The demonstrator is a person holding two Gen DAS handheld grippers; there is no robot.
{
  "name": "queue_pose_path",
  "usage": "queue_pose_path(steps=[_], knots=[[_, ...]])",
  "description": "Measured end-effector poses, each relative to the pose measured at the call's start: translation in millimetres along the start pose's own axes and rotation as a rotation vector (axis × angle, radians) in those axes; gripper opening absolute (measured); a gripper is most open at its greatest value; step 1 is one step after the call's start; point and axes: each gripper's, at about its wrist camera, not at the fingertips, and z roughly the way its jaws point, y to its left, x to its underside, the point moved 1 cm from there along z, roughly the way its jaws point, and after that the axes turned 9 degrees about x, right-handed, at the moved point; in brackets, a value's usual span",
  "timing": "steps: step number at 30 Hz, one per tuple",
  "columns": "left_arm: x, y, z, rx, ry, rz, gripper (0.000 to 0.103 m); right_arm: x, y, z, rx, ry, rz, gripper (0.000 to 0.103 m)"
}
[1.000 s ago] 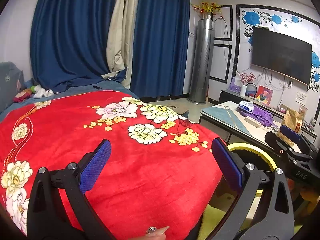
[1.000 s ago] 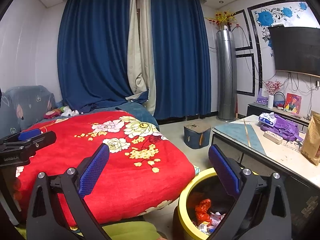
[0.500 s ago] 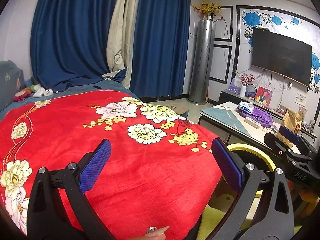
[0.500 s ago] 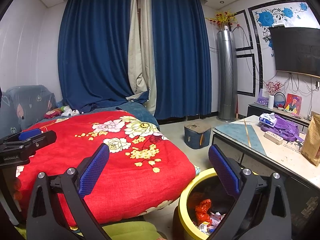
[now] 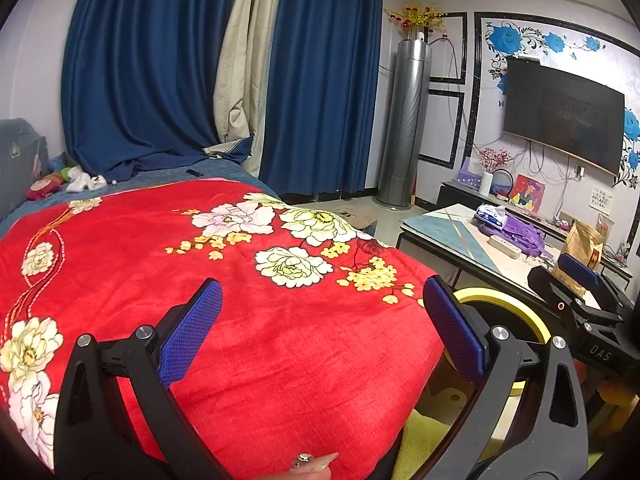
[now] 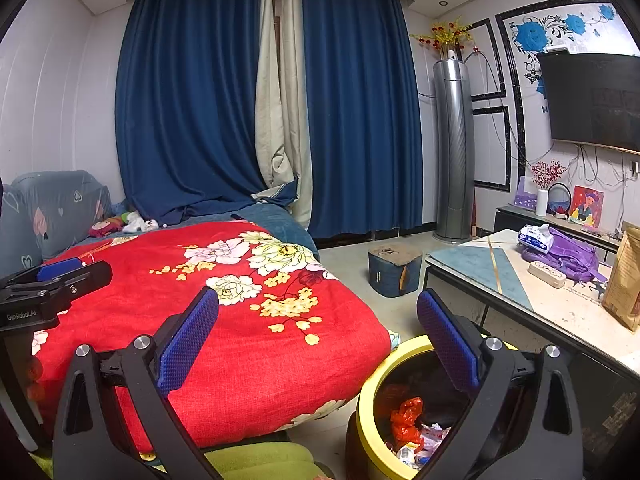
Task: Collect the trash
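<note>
Left tool (image 5: 322, 332) — fingers spread wide, nothing held between the blue pads; it is held above the red floral blanket (image 5: 200, 280). A fingertip with a jewelled nail (image 5: 314, 462) is seen at the bottom edge of the left wrist view.

Right tool (image 6: 318, 340) — likewise spread wide and empty, held over the gap between the bed and the yellow-rimmed trash bin (image 6: 370, 412).

Trash bin — stood on the floor, just beside the blanket's corner and below the edge of the low surface (image 6: 560, 312). Trash is seen inside: a crumpled red wrapper (image 6: 404, 420) and pale paper scraps (image 6: 416, 446).

Low surface — carries a tissue pack (image 6: 536, 238), a purple cloth bag (image 6: 572, 252), a white power strip (image 6: 547, 274) and a brown paper pouch (image 6: 624, 280).

Background — blue curtains (image 6: 192, 112), a tall grey cylindrical floor unit (image 6: 454, 148), a wall-mounted television (image 6: 596, 100), a small blue stool (image 6: 394, 270) on the floor.
</note>
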Motion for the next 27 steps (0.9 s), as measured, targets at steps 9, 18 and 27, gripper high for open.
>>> queue_pose_path(steps=[9, 18, 27], knots=[[0.2, 0.1, 0.0, 0.000, 0.000, -0.002, 0.092, -0.2, -0.3, -0.2, 0.001, -0.001, 0.000, 0.097], [4.0, -2.2, 2.7, -0.006, 0.023, -0.032, 0.092, 0.3, -0.2, -0.2, 0.001, -0.002, 0.002, 0.097], [5.8, 2.8, 5.4, -0.022, 0.053, -0.071, 0.092, -1.8, 2.8, 1.0, 0.001, 0.002, -0.004, 0.097]])
